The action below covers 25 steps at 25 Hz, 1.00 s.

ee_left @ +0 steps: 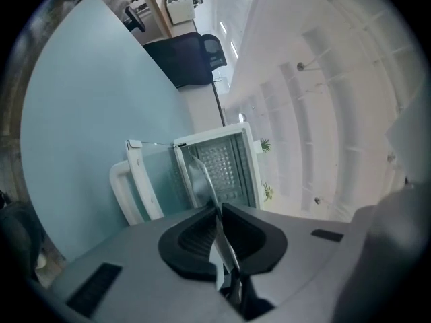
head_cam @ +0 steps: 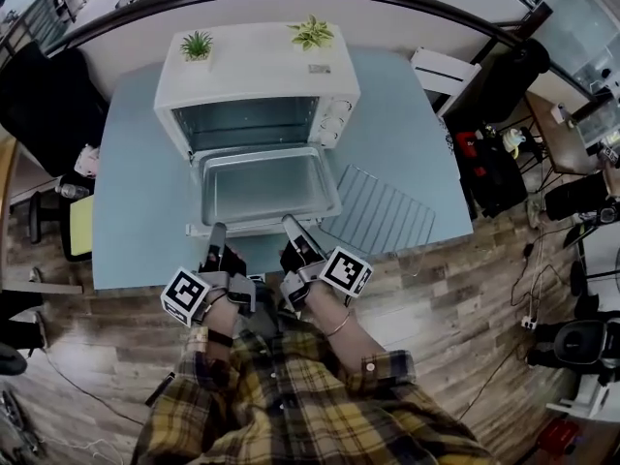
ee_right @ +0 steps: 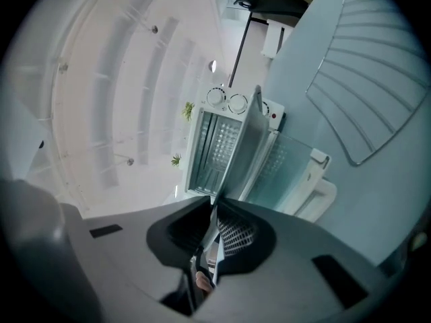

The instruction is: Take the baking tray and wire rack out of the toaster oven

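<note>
The white toaster oven (head_cam: 257, 66) stands on the blue table with its door (head_cam: 254, 227) folded down. The silver baking tray (head_cam: 263, 184) hangs level just in front of the oven mouth, above the door. My left gripper (head_cam: 215, 232) is shut on the tray's near rim at the left, and my right gripper (head_cam: 291, 223) is shut on the same rim at the right. In the left gripper view the tray (ee_left: 202, 177) runs edge-on out of the left gripper (ee_left: 219, 210). In the right gripper view the tray (ee_right: 246, 140) likewise leaves the right gripper (ee_right: 215, 207). The wire rack (head_cam: 380, 211) lies flat on the table, right of the door.
Two small potted plants (head_cam: 197, 45) sit on the oven's top. The table's near edge (head_cam: 291, 269) lies just below the grippers, with wooden floor beyond it. A white chair (head_cam: 441, 71) stands at the table's far right. The oven's cavity (head_cam: 247, 124) looks bare.
</note>
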Motion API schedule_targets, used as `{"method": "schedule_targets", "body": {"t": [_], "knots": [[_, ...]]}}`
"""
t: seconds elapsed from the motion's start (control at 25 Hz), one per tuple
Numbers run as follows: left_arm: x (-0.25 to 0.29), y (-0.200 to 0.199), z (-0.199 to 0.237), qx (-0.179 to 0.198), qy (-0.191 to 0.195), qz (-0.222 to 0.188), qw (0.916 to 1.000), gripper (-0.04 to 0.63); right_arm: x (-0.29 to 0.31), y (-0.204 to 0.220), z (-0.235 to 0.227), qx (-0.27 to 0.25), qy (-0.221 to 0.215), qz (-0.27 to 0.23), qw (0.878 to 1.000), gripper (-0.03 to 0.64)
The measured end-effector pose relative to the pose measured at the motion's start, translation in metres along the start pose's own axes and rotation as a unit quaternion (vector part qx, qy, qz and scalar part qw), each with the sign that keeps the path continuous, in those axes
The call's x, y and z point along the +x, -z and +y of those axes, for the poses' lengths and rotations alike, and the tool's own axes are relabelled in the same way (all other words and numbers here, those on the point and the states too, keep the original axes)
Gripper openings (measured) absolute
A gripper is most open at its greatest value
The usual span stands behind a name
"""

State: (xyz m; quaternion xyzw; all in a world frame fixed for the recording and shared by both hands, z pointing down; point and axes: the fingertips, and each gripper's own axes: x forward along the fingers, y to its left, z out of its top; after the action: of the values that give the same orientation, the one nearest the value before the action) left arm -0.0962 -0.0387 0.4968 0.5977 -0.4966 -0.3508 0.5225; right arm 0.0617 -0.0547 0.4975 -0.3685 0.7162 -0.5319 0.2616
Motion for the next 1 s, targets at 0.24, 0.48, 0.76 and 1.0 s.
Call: {"method": "schedule_targets", "body": {"t": [0.24, 0.48, 0.76, 1.0], "knots": [[0.009, 0.045, -0.022, 0.006, 0.037, 0.049, 0.9981, 0.028, -0.047, -0.026, -0.002, -0.005, -0.001, -0.058, 0.998, 0.035], [0.029, 0.107, -0.038, 0.024, 0.045, 0.131, 0.9901, 0.028, -0.102, -0.067, -0.014, -0.013, 0.025, -0.137, 0.990, 0.035], [0.053, 0.193, -0.043, 0.035, 0.055, 0.244, 0.9675, 0.028, -0.177, -0.105, -0.040, -0.013, 0.074, -0.240, 0.968, 0.037], [0.062, 0.255, -0.034, 0.036, 0.047, 0.317, 0.9464, 0.028, -0.226, -0.123, -0.068, -0.009, 0.121, -0.291, 0.949, 0.038]]}}
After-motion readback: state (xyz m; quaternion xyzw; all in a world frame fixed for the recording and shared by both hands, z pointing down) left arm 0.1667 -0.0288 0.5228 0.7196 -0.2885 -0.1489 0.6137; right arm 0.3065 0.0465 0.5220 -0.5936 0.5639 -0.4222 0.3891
